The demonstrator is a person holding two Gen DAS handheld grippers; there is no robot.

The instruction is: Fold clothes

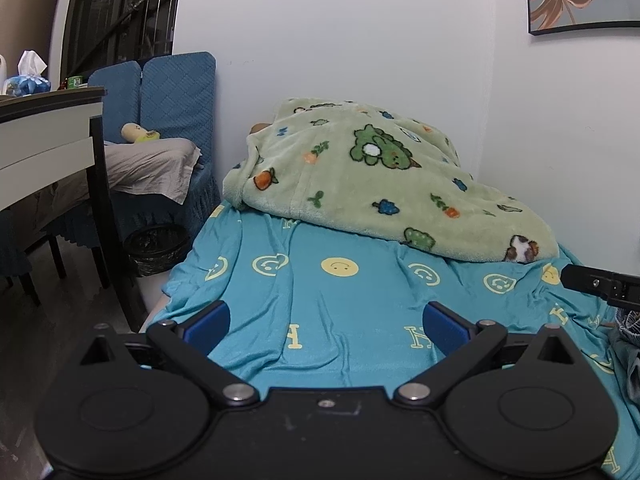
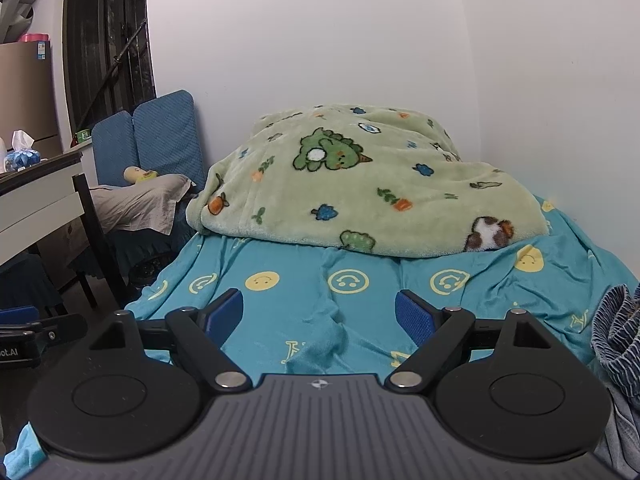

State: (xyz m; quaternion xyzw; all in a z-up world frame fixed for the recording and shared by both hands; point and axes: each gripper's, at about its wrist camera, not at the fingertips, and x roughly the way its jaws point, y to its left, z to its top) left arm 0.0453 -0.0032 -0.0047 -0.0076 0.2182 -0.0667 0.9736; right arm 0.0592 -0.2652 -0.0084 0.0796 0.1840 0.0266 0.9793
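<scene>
The striped garment [image 2: 618, 332] (blue, bunched) runs off the right edge; its kind cannot be told.

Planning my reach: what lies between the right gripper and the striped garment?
Only bare blue sheet, right wrist view; the right gripper hovers open, striped garment at right edge.

Both wrist views low, side by side, facing green blanket [image 1: 360, 184]
</scene>
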